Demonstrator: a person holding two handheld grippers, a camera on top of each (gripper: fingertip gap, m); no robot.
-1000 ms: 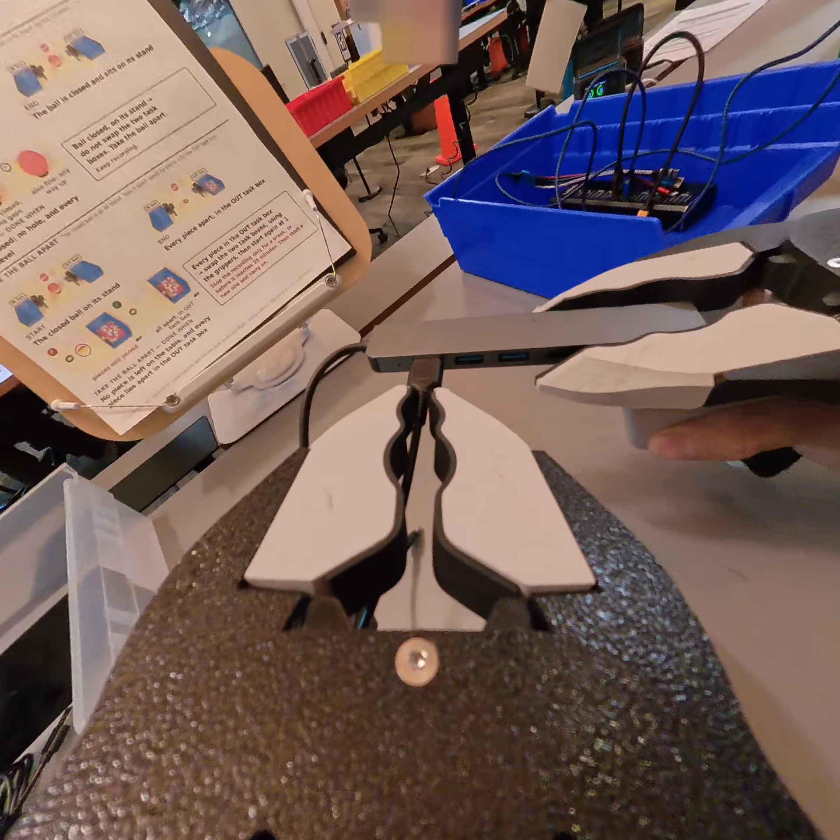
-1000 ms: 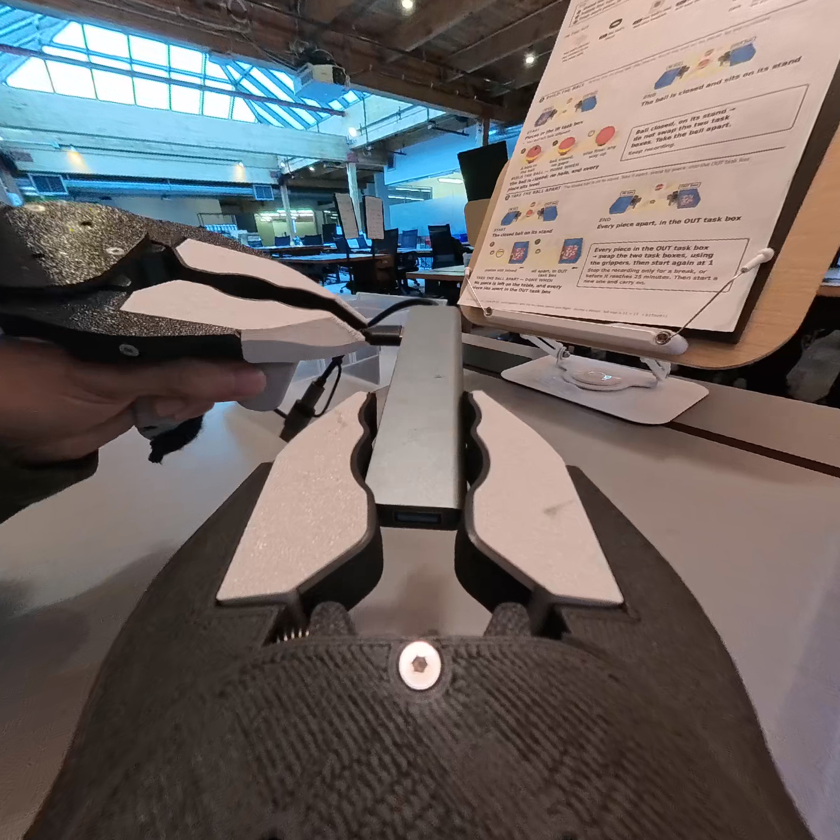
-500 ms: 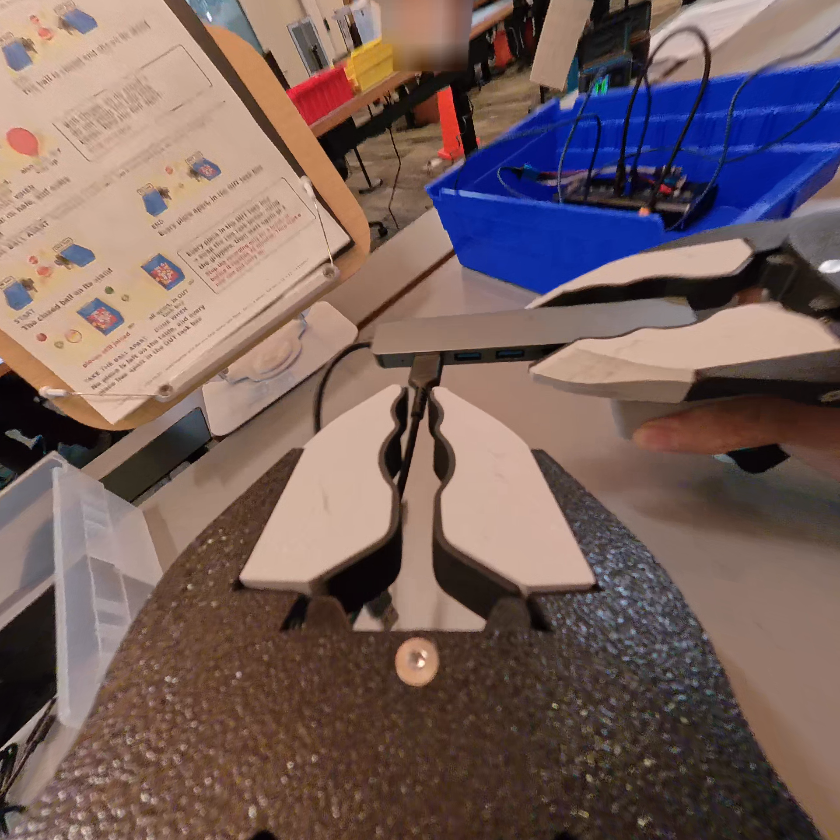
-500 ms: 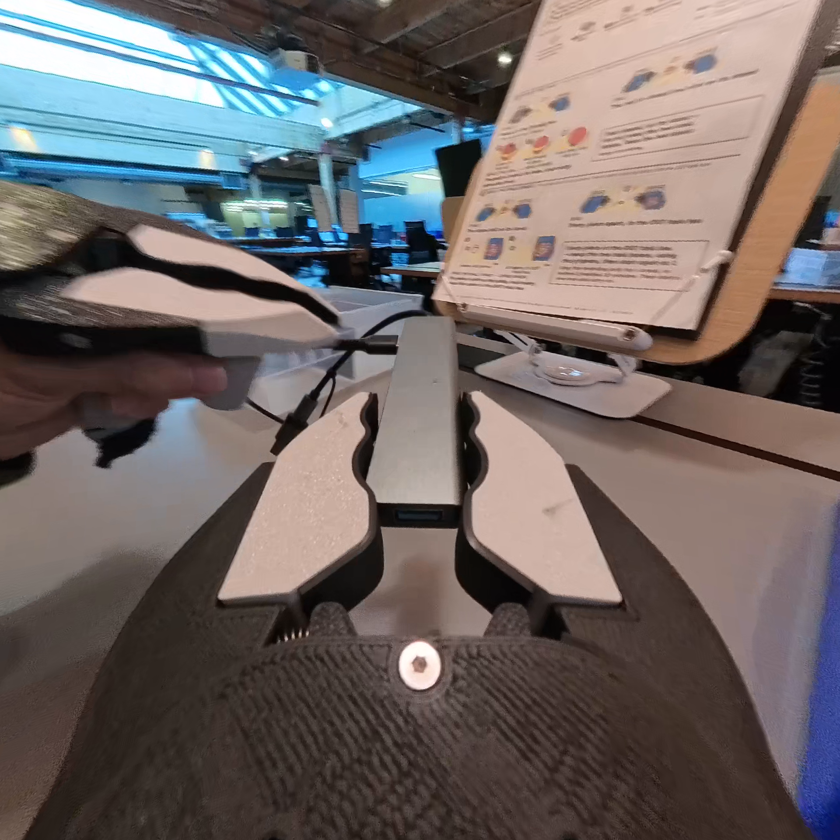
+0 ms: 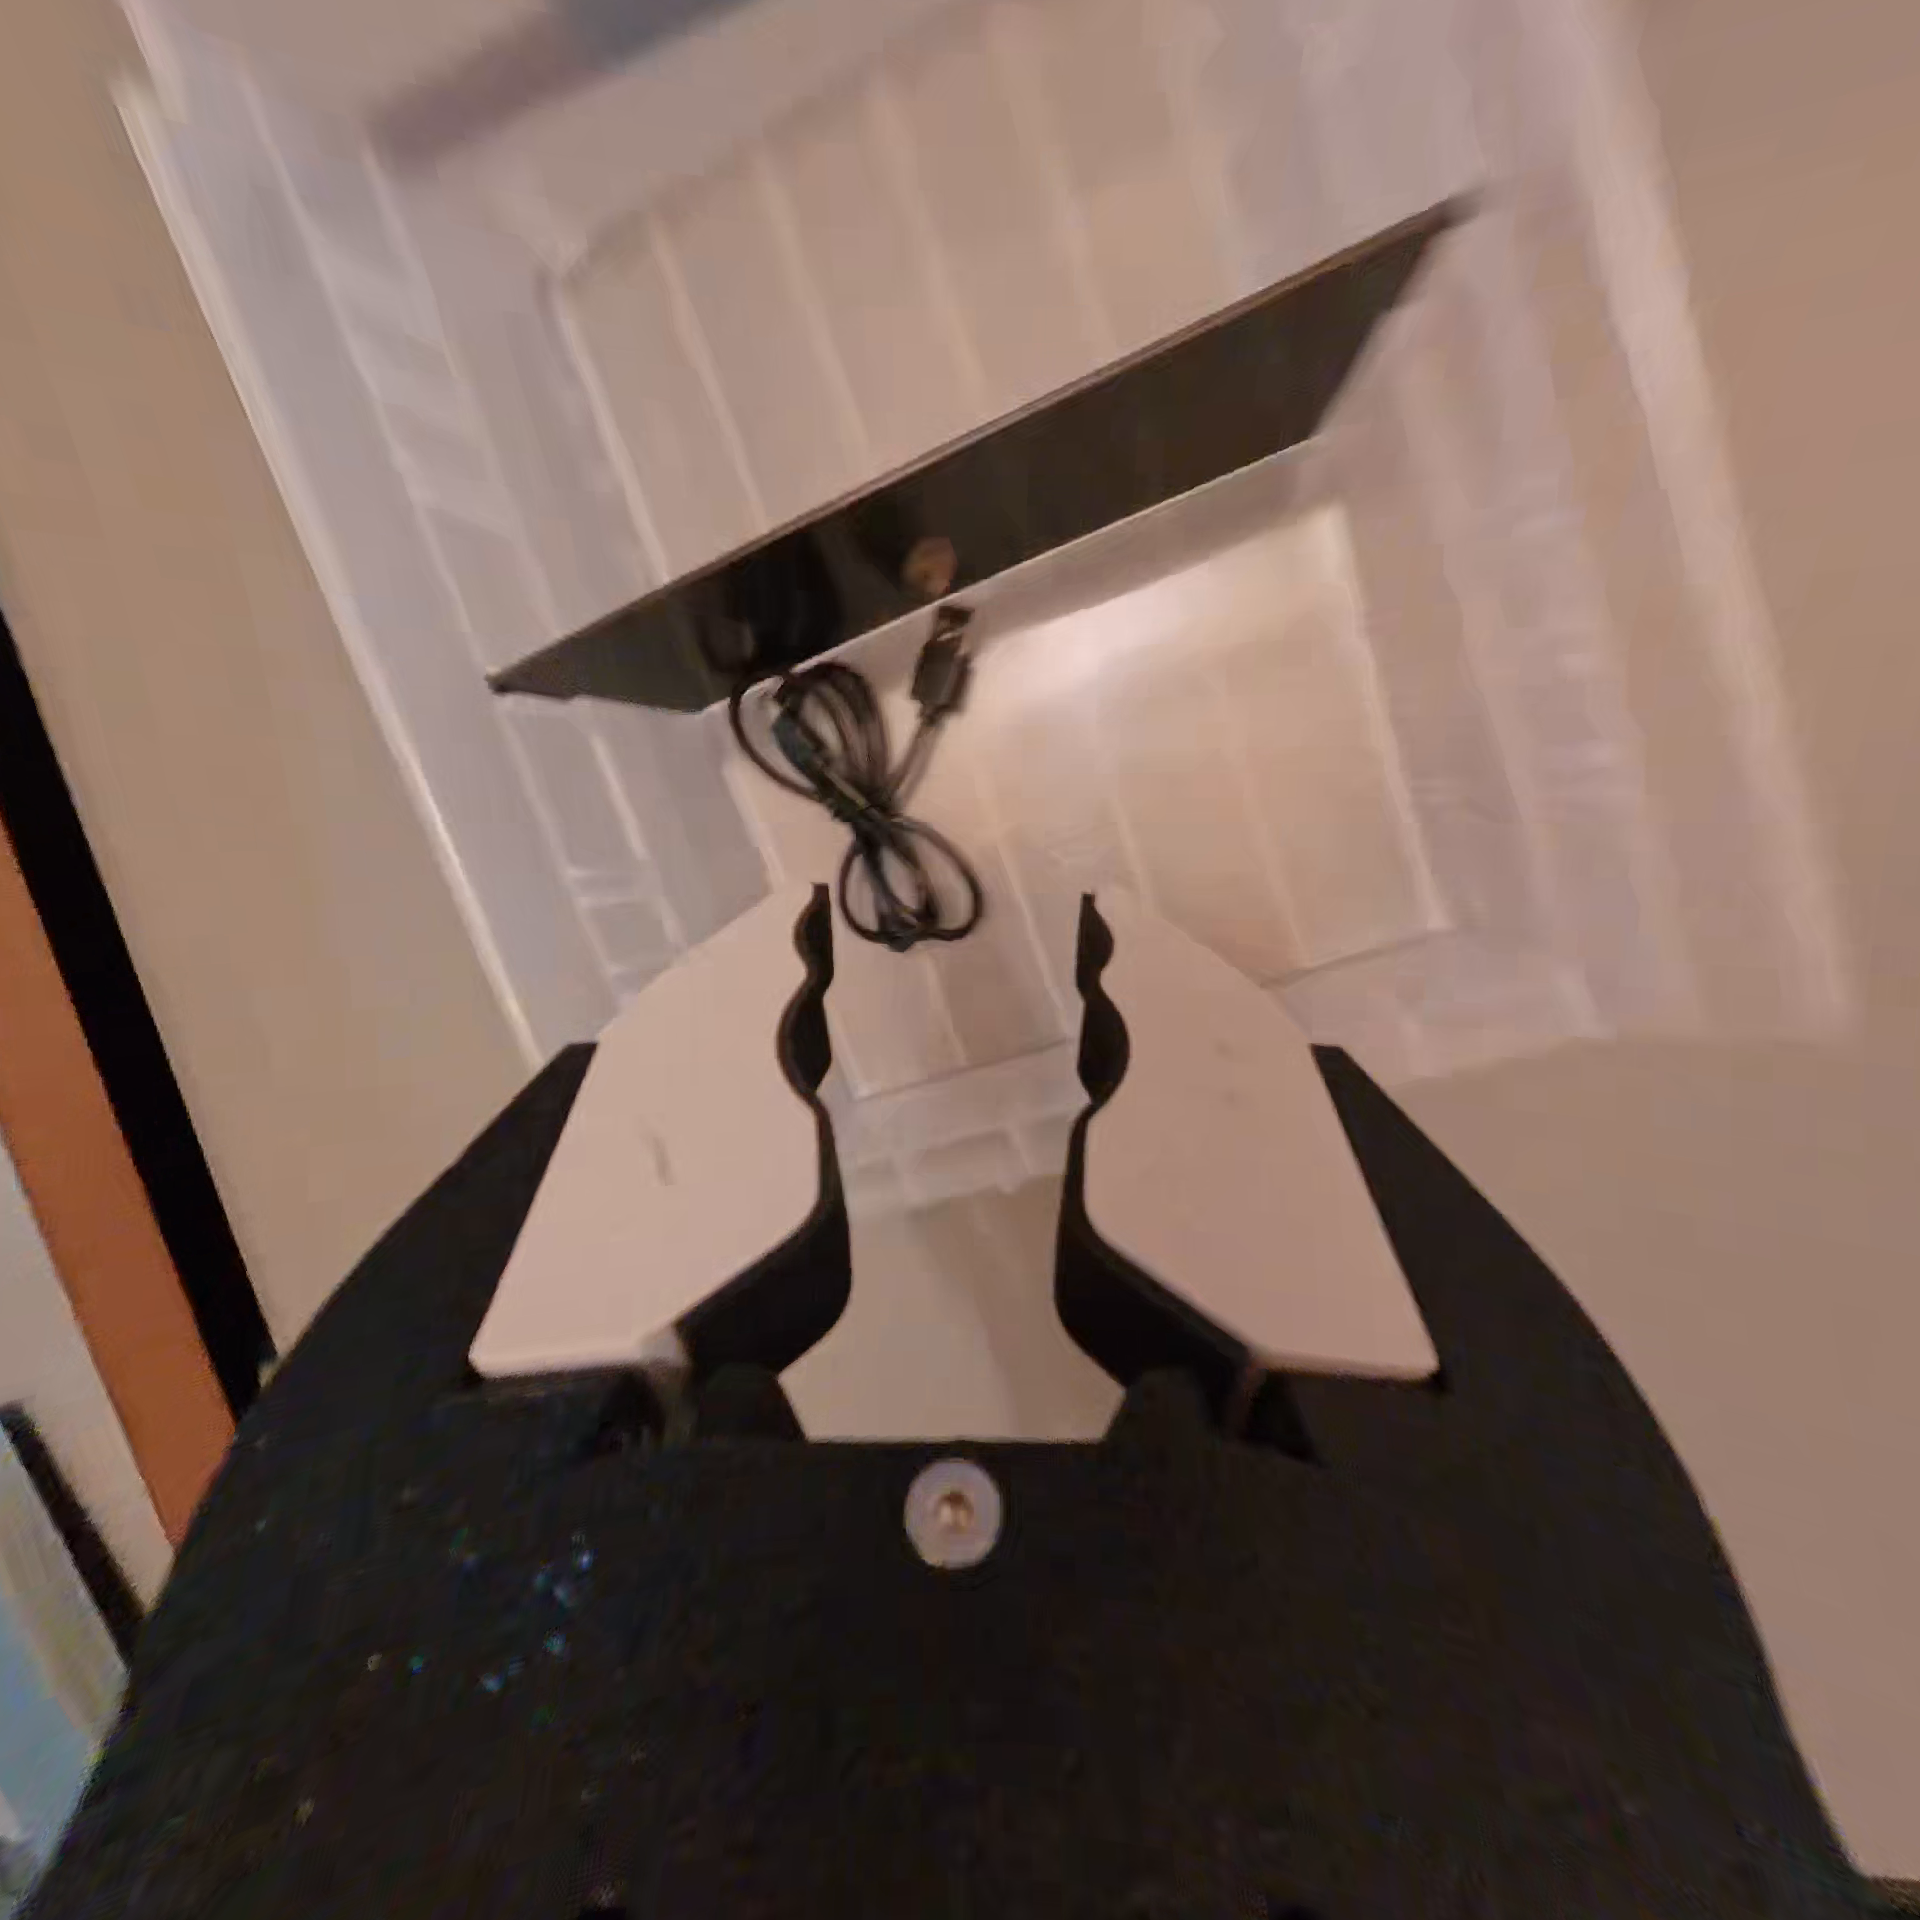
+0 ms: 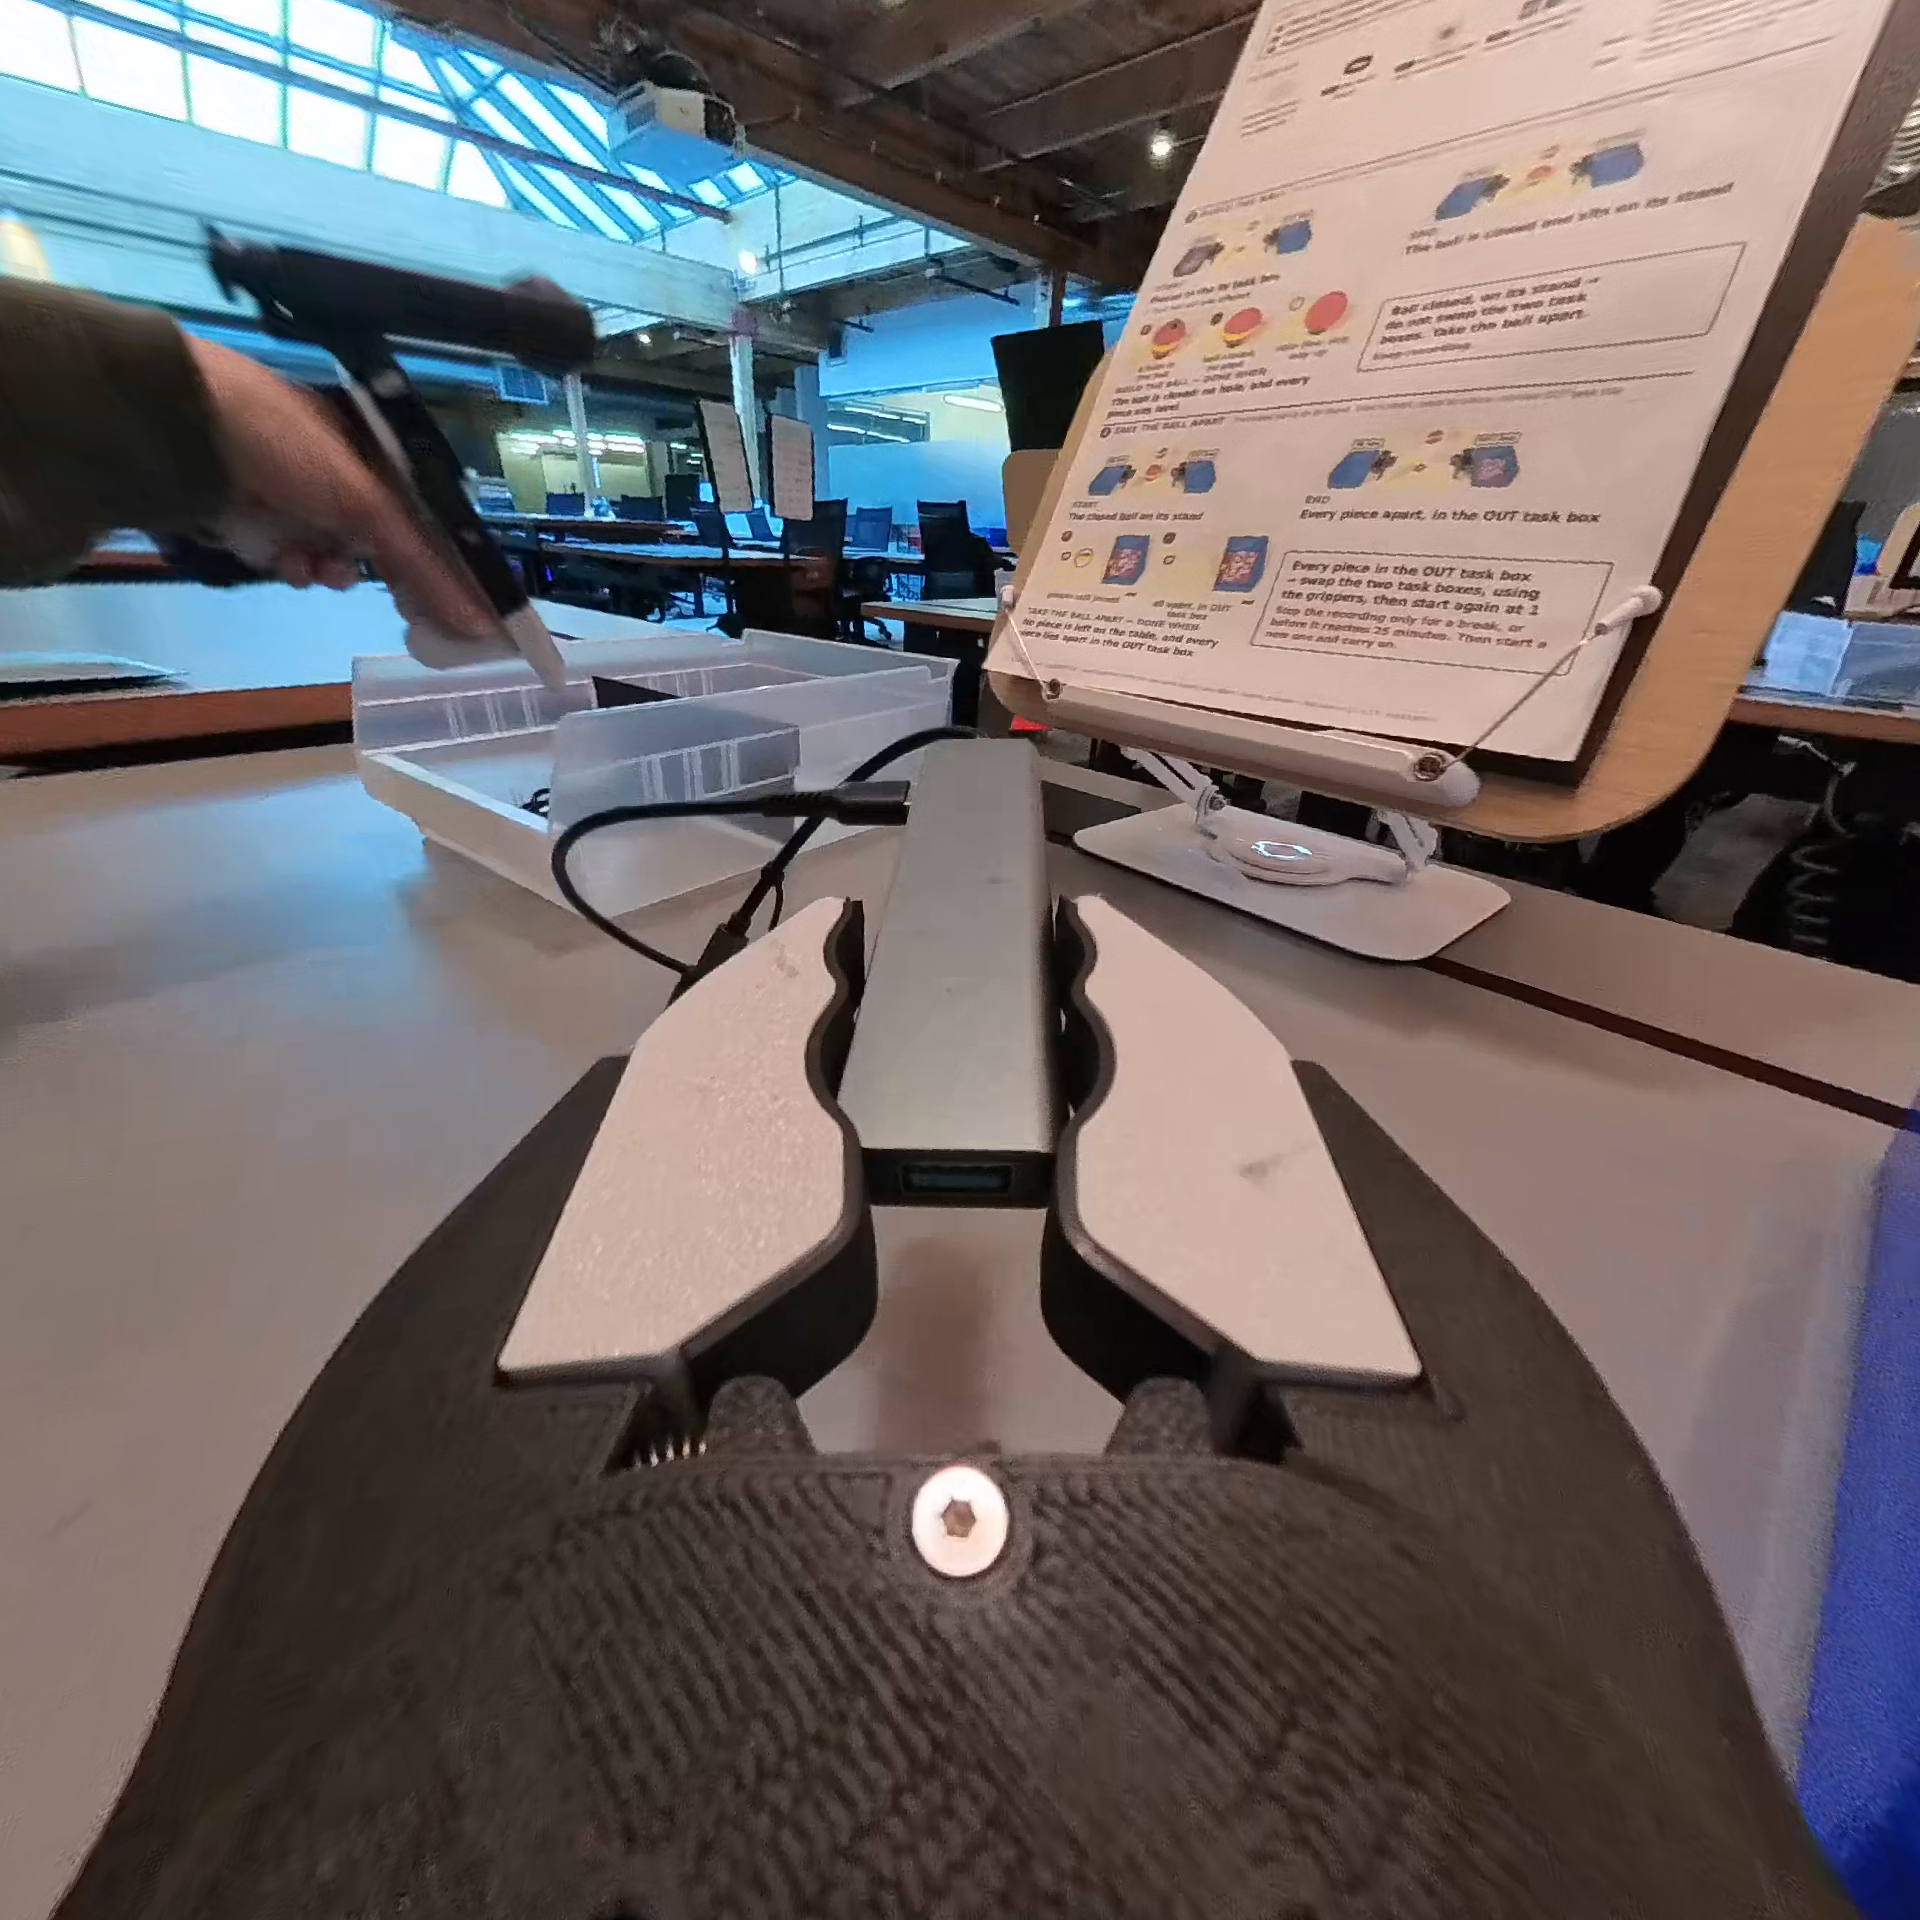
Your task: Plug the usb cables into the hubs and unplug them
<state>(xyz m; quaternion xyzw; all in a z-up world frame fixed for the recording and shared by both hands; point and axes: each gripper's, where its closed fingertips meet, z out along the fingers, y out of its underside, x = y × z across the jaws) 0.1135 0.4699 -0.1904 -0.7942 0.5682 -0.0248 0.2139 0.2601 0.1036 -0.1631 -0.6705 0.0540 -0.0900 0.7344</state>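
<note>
My right gripper point(image 6: 956, 920) is shut on a grey USB hub point(image 6: 966, 1039) and holds it level above the table. A black cable plug point(image 6: 847, 805) sits in the hub's left side, and its cable loops down to the table. My left gripper point(image 5: 951, 904) is open and empty. It points down into a clear plastic box point(image 5: 1558, 727), just above a coiled black USB cable point(image 5: 883, 821) lying beside a dark divider plate point(image 5: 987, 488). In the right wrist view the left gripper point(image 6: 457, 551) is blurred, over the clear box point(image 6: 468, 769).
An instruction sheet on a wooden stand point(image 6: 1403, 416) rises at the back right, on a white foot point(image 6: 1299, 883). A blue bin's edge point(image 6: 1870, 1507) shows at the far right. The grey table point(image 6: 260, 1039) spreads out to the left. Left tips to right tips: about 40 cm.
My left gripper let go of the plug, which stays in the hub, opened, and swung left and down over the clear box. The right gripper still holds the hub.
</note>
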